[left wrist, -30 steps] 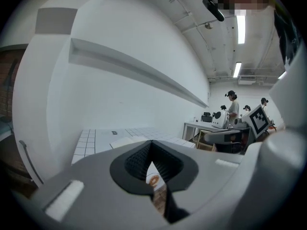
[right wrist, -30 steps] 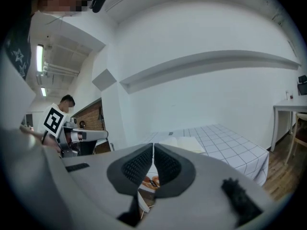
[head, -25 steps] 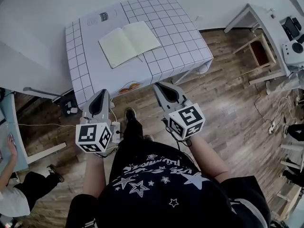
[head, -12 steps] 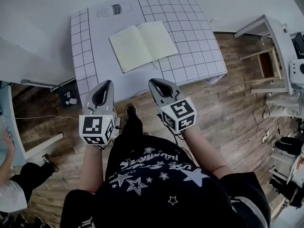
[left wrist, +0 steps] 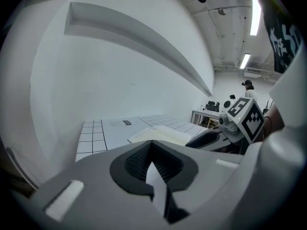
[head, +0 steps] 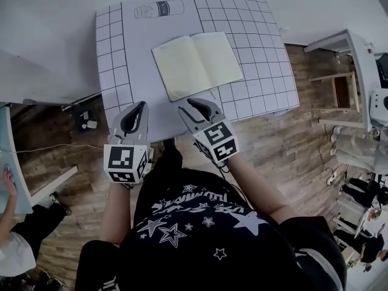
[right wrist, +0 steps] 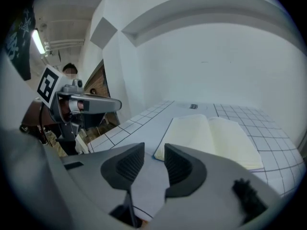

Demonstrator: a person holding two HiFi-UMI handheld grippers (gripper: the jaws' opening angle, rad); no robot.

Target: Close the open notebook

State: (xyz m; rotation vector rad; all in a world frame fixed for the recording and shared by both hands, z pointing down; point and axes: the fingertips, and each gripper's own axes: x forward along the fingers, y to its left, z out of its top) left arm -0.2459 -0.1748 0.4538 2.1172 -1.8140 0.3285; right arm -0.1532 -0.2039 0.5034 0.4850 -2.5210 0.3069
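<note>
An open notebook (head: 197,64) lies flat on the gridded table (head: 115,53), pages up, at twelve o'clock from the person. The right gripper (head: 195,105), just short of its near edge, has just been opening its jaws; nothing is between them. The left gripper (head: 139,107), at nine o'clock of it, has jaws together (and empty). Pinch one cover's near corner thinly, then swing it over the spine.
</note>
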